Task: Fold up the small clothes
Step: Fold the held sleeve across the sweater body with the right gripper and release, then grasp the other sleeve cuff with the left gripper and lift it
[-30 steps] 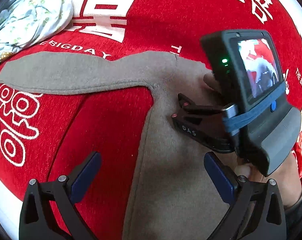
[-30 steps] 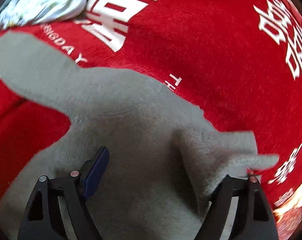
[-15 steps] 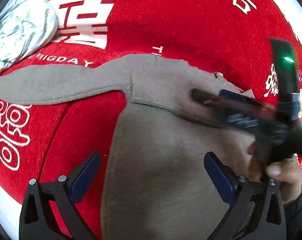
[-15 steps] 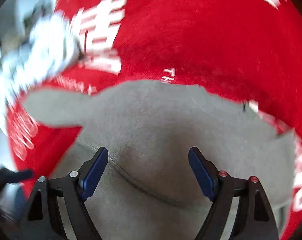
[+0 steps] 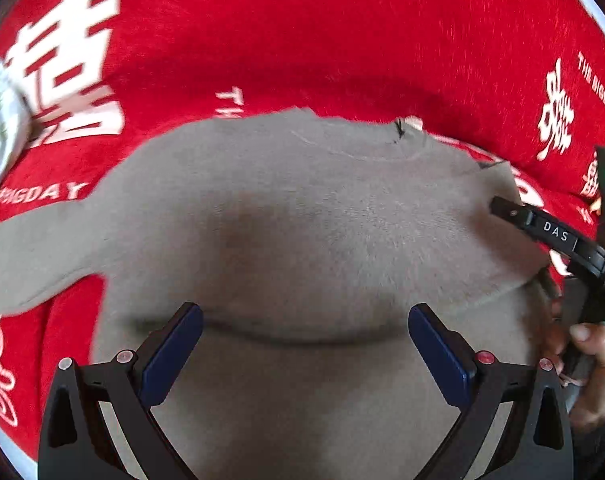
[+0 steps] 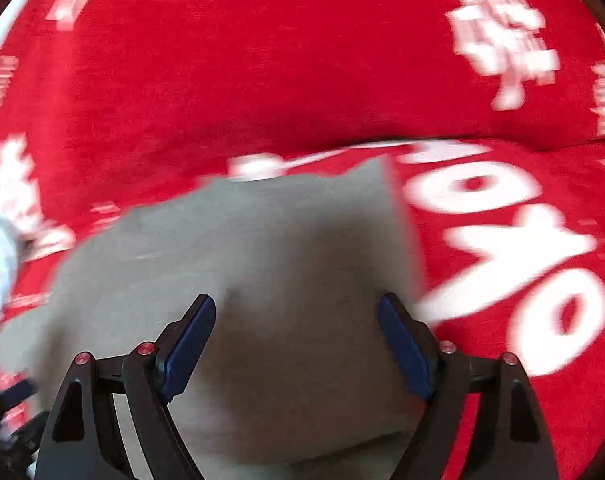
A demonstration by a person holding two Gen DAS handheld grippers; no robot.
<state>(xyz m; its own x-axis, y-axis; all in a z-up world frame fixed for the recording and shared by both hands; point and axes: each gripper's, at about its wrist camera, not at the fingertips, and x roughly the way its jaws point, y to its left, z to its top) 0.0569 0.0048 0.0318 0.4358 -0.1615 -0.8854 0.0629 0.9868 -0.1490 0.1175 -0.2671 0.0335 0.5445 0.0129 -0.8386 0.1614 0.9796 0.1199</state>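
A grey knit sweater (image 5: 302,220) lies flat on a red plush cloth (image 5: 342,32) printed with white characters, its ribbed collar (image 5: 382,148) toward the far edge and one sleeve (image 5: 34,248) trailing out to the left, probably spread this way so its sides can be folded in. The left gripper (image 5: 304,354) hovers above the body with its blue-padded fingers spread and empty. The right gripper (image 6: 296,344), likewise spread and holding nothing, hangs over the sweater's right edge. The fabric looks soft and fuzzy.
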